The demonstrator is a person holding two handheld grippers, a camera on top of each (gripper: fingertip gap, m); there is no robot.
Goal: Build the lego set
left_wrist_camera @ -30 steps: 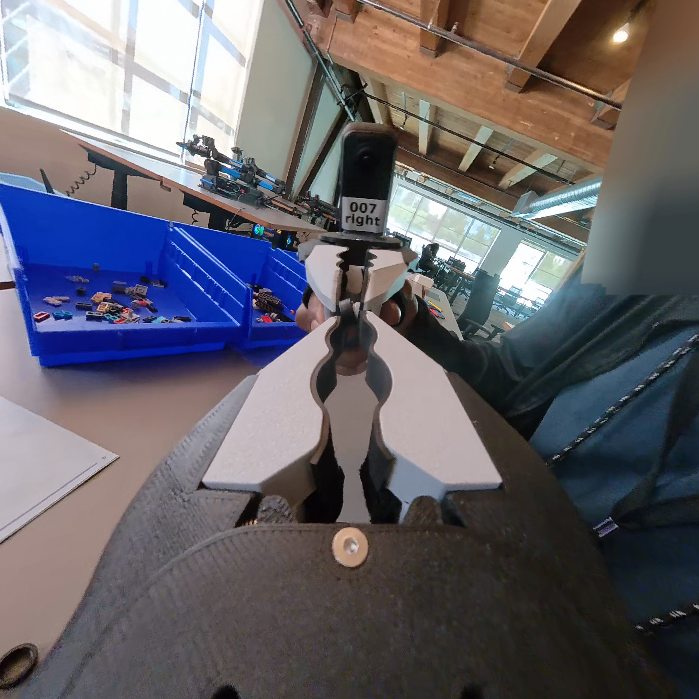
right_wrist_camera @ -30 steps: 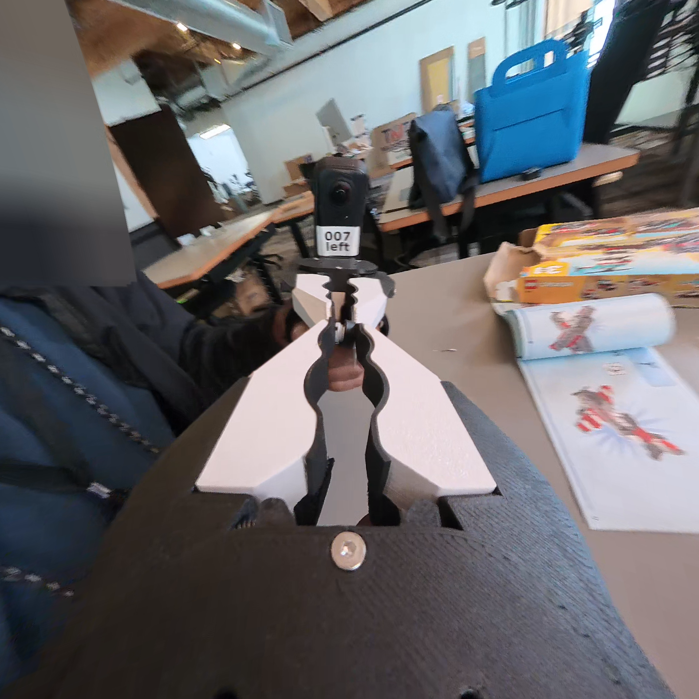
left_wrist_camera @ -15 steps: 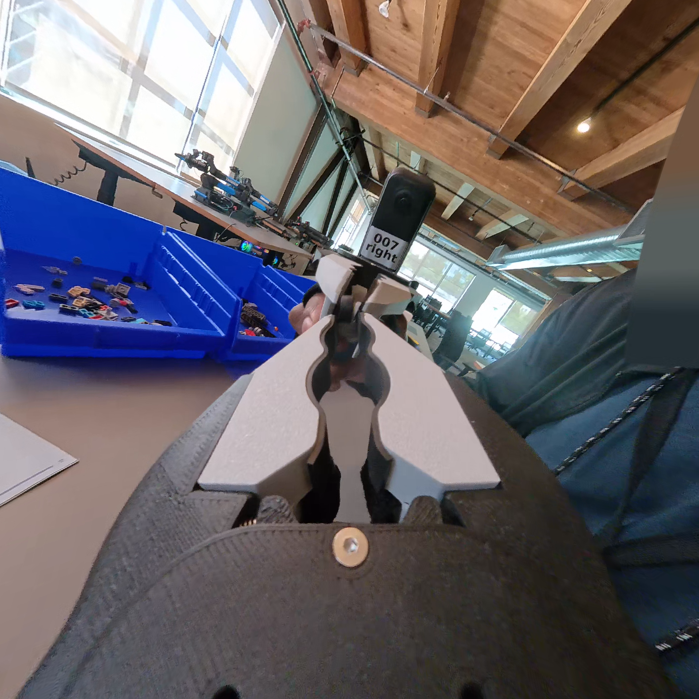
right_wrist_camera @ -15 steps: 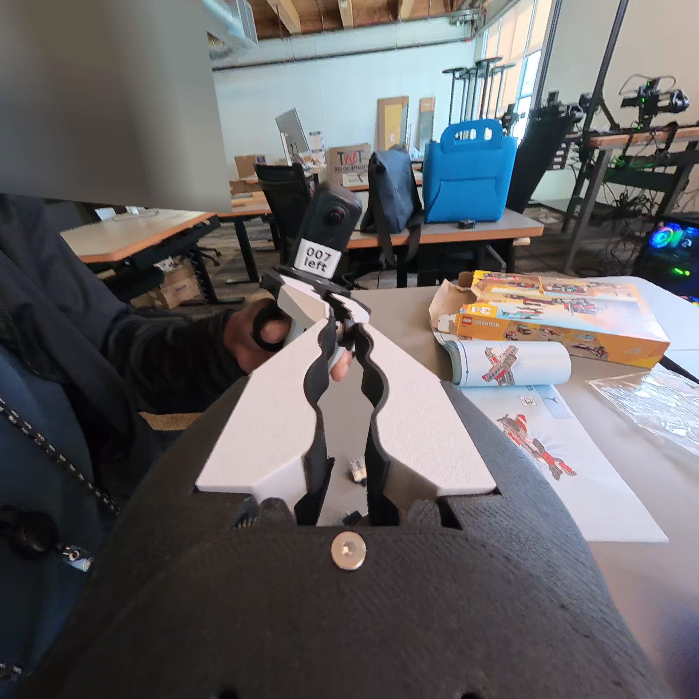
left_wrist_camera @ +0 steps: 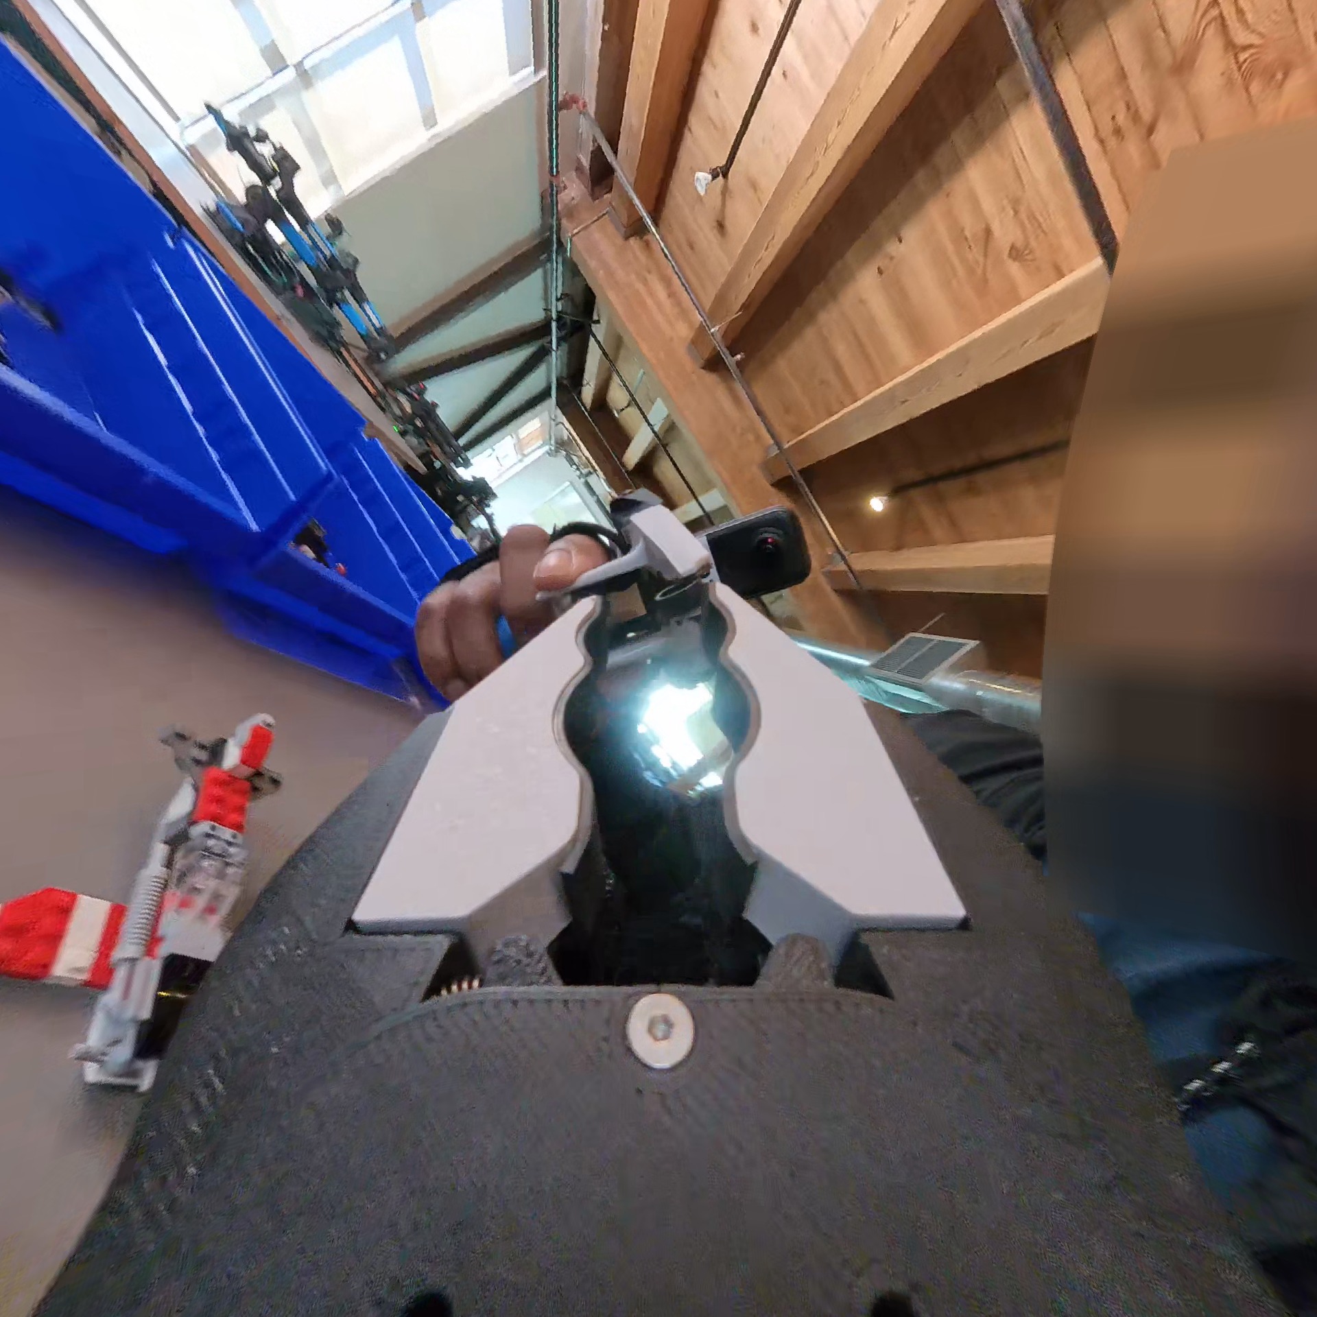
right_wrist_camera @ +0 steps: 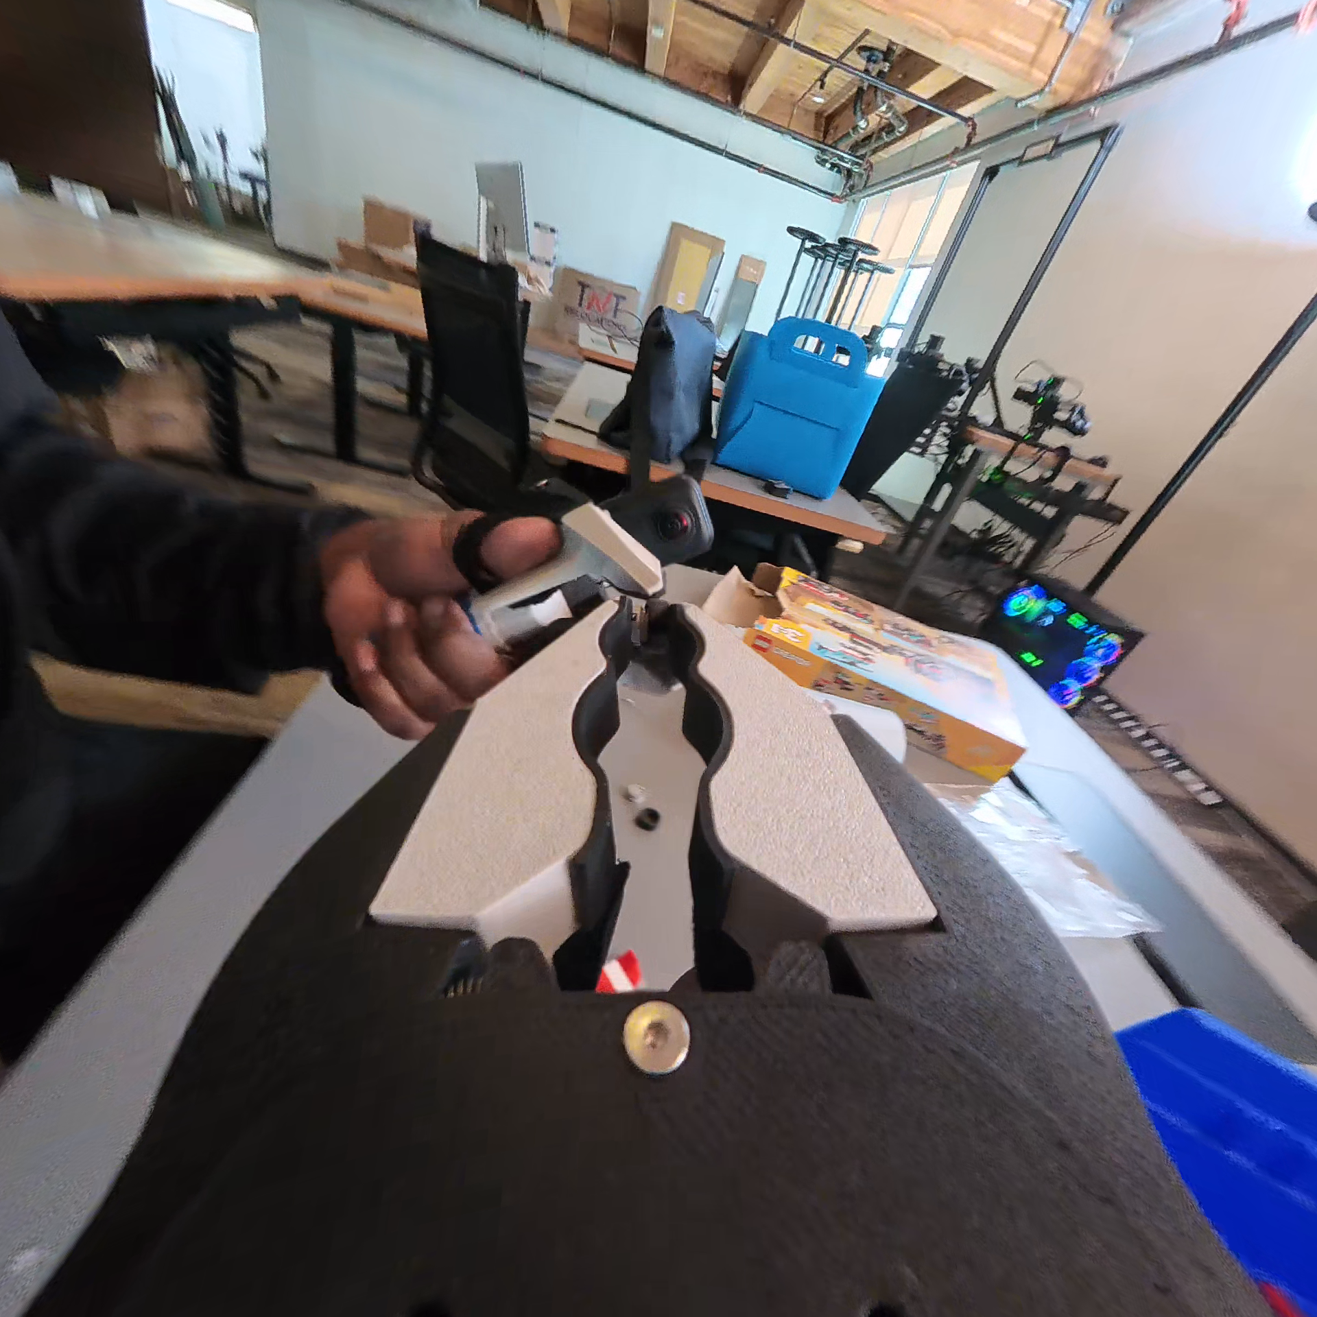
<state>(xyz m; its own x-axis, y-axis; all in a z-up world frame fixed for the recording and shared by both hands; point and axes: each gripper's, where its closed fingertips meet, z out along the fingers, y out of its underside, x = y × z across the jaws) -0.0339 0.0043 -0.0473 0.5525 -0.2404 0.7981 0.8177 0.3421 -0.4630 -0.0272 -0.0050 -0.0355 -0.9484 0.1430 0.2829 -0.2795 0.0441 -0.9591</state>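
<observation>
On the grey table (left_wrist_camera: 85, 641), near the left edge of the left wrist view, lies the red-and-white lego model (left_wrist_camera: 178, 855). The left gripper (left_wrist_camera: 656, 613) and right gripper (right_wrist_camera: 645, 623) meet tip to tip, each with jaws nearly closed; whether they pinch anything I cannot tell. Farther off sit blue bins (left_wrist_camera: 214, 427) and the lego box (right_wrist_camera: 891, 670).

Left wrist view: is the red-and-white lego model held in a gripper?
No, the red-and-white lego model lies on the brown table, beside the left gripper and apart from its fingers.
</observation>
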